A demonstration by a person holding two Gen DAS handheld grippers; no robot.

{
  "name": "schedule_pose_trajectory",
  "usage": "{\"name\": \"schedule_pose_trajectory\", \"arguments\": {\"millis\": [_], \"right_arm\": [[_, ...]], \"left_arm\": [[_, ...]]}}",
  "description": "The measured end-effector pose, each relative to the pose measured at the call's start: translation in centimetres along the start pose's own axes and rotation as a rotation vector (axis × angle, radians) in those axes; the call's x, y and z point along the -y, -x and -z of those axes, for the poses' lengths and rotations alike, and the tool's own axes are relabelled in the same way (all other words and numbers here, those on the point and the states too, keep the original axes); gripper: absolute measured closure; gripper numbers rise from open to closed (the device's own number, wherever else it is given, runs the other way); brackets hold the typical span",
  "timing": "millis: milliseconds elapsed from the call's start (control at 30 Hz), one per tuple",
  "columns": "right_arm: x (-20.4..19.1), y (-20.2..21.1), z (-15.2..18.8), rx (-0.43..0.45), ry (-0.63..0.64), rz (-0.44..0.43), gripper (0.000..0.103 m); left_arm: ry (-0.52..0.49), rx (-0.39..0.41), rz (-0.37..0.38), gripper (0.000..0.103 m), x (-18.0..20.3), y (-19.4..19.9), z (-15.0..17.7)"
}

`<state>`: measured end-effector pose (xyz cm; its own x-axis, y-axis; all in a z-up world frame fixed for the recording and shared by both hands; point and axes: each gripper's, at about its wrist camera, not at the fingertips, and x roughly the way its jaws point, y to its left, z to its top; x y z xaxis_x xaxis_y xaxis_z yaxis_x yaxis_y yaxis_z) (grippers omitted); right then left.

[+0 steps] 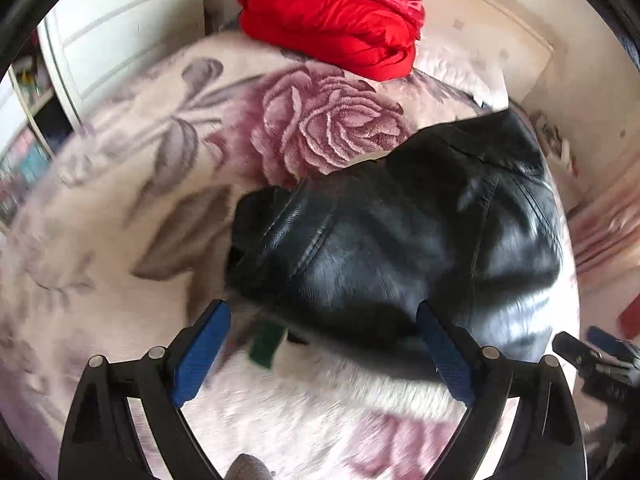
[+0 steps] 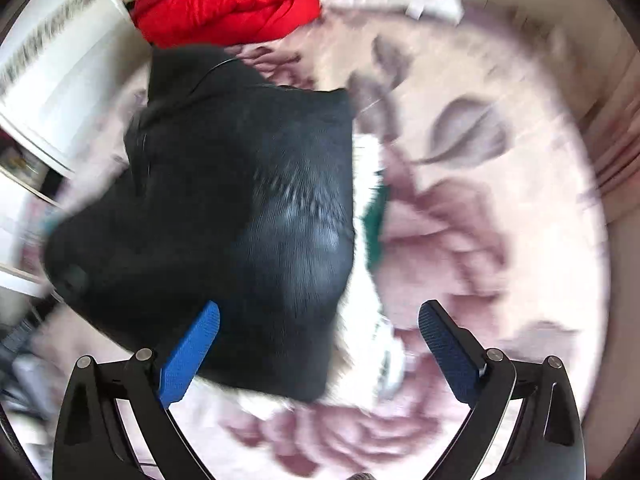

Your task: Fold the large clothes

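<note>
Blur: both views are smeared; seams on the jacket (image 1: pixel 400 240) show only in the left view, and in the right view (image 2: pixel 224 208) it reads as a dark mass.
Hidden: a white-and-green item (image 2: pixel 374 216) peeks from under the jacket's edge, ahead of the right tongs; what it is I cannot tell.
Cut off: the right tongs (image 1: pixel 600 360) enter the left view only at its right rim.
Left tongs (image 1: pixel 323 354): open wide, nothing between the pads; the jacket lies just ahead, its near edge between the fingers.
Right tongs (image 2: pixel 319 354): open wide, gripping nothing; the jacket lies ahead and to their left, overlapped by the left finger.
Open room: bare blanket (image 1: pixel 140 220) to the left of the left tongs and to the right of the right tongs (image 2: pixel 500 220).
Far side: a red bundle (image 1: pixel 332 16) beyond the jacket.
Surface: a bed under a pale blanket with a rose pattern.
Room: a white door (image 1: pixel 120 32) beyond the bed, left of the bundle.
</note>
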<state>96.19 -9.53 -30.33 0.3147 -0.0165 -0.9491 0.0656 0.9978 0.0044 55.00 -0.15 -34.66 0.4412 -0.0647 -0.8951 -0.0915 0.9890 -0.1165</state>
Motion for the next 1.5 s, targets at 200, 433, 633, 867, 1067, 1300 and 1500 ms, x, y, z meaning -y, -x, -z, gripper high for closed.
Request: {"name": "schedule_pose_trajectory", "arguments": {"millis": [200, 433, 633, 867, 1067, 1300, 1500], "right_arm": [[-2.0, 6.3, 5.0, 0.039, -0.063, 0.139, 0.002], [-4.6, 19.3, 11.3, 0.102, -0.138, 0.205, 0.002], [-6.3, 32.7, 16.1, 0.197, -0.172, 0.267, 0.002], [-7.5, 46.0, 22.4, 0.281, -0.198, 0.290, 0.002], [-8.3, 55.2, 27.8, 0.367, -0.172, 0.280, 0.002], [-7.9, 63.1, 33.1, 0.451, -0.178, 0.272, 0.002], [-7.8, 67.2, 36.4, 0.492, -0.183, 0.263, 0.002]], "left_arm": [[-0.135, 0.034, -0.111, 0.006, 0.5, 6.0, 1.8], [-0.177, 0.070, -0.083, 0.005, 0.0, 15.6, 3.4], [-0.263, 0.142, -0.046, 0.005, 0.8, 25.6, 6.1], [-0.329, 0.218, -0.020, 0.005, 1.1, 37.5, 10.7], [-0.301, 0.298, -0.011, 0.005, 0.5, 44.6, 13.2], [-0.305, 0.379, -0.008, 0.005, 0.3, 50.0, 15.8], [-0.294, 0.402, 0.006, 0.005, 0.1, 52.5, 17.7]]}}
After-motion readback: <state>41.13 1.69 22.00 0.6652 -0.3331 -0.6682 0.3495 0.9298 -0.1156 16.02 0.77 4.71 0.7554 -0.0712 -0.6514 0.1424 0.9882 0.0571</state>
